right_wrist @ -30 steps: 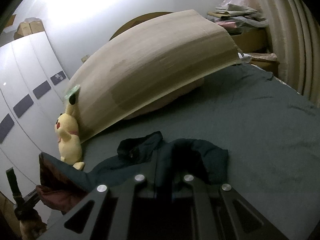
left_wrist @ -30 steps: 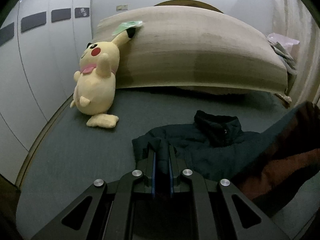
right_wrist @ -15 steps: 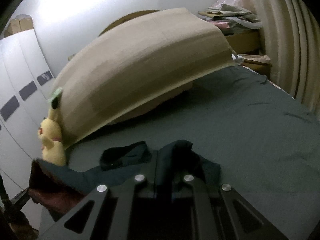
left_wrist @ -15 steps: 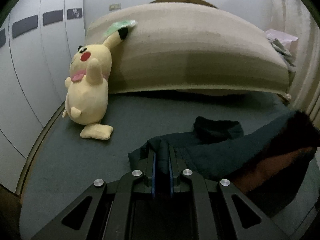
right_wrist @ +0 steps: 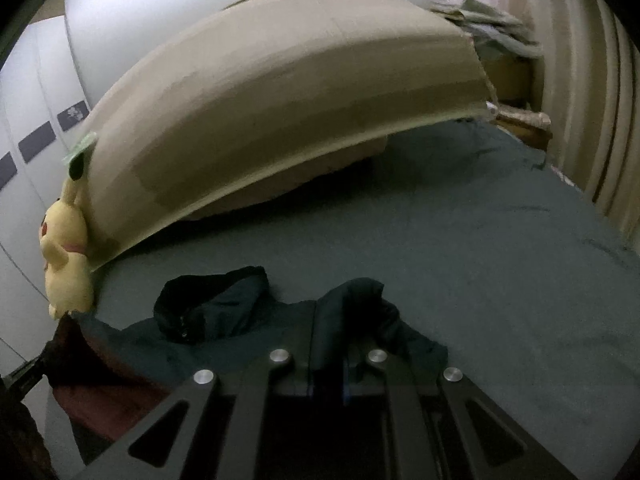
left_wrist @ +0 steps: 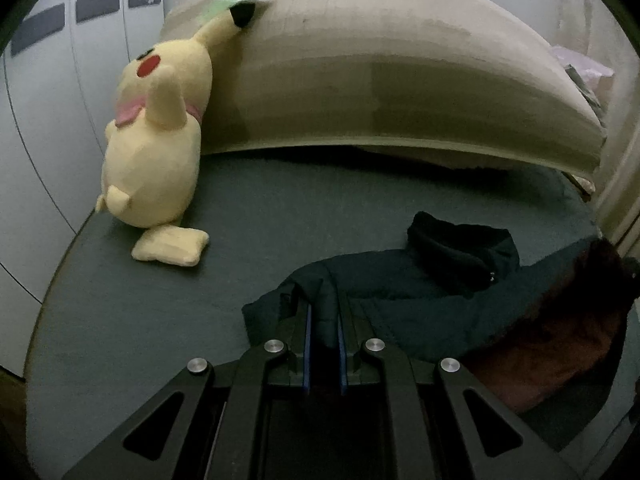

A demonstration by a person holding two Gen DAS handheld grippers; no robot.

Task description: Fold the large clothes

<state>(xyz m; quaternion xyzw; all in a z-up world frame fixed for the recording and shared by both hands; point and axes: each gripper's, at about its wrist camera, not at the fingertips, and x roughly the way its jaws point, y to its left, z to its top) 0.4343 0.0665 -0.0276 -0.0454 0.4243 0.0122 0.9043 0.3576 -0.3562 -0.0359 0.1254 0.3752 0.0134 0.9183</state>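
On the dark green bed sheet (left_wrist: 168,320) in front of us lies a dark teal padded jacket (left_wrist: 408,292), its black collar (left_wrist: 460,252) bunched up toward the headboard end. We hold it at two places. Our left gripper (left_wrist: 323,320) is pinched on a fold of the jacket's fabric, which stands up between the blue-edged pads. Our right gripper (right_wrist: 329,344) is likewise clamped on a raised fold of the same jacket (right_wrist: 240,320), near the edge that faces the open stretch of the bed. A reddish-brown lining (left_wrist: 560,344) shows where part of the jacket is lifted, at the right of the left wrist view. Beyond it a yellow Pikachu plush (left_wrist: 156,152) leans against a large beige cushion (left_wrist: 380,80). White wardrobe doors (left_wrist: 48,100) stand beside the bed.
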